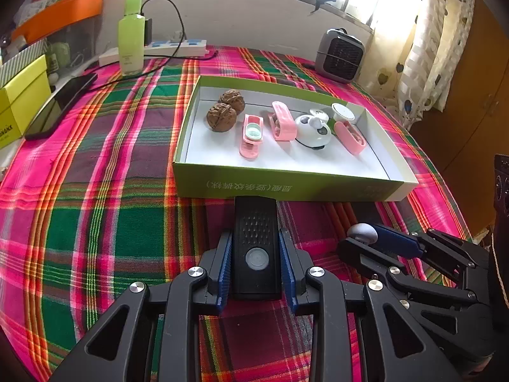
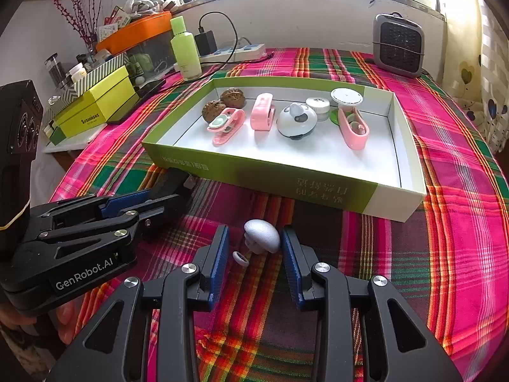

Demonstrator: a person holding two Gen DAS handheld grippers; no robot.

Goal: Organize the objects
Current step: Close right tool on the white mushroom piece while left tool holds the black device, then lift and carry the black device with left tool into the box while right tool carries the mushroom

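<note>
**Inventory: plaid table, green box lid as landmark**

Left of the lid: a yellow-green carton (image 2: 95,103) with a dark phone (image 1: 60,106) beside it, and a green bottle (image 1: 131,35) standing behind the lid's left corner, next to a white power strip (image 1: 178,47).

The green box lid (image 1: 286,186) lies open side up on the plaid tablecloth (image 1: 95,191). Inside it, left to right: two walnuts (image 1: 222,116) touching each other; a pink clip with a pale green cap (image 1: 251,137); a second pink clip (image 1: 281,121); a white round panda-faced gadget (image 1: 313,130); a third pink clip (image 1: 350,137) near the right wall, with two small white round jars (image 2: 346,97) behind it.

Behind the lid's right corner: a grey fan heater (image 1: 338,55).

In front of the lid, left to right: the left gripper (image 1: 256,256) is pinched on a black rectangular device (image 1: 254,245), its blue pads pressing both long sides; the device's far end reaches the lid's near wall. The right gripper (image 2: 256,254) is narrowed around a small grey mushroom-shaped object (image 2: 262,235), which touches the right pad; whether the left pad touches it cannot be told. The object sits over the cloth just before the lid's near wall.
</note>
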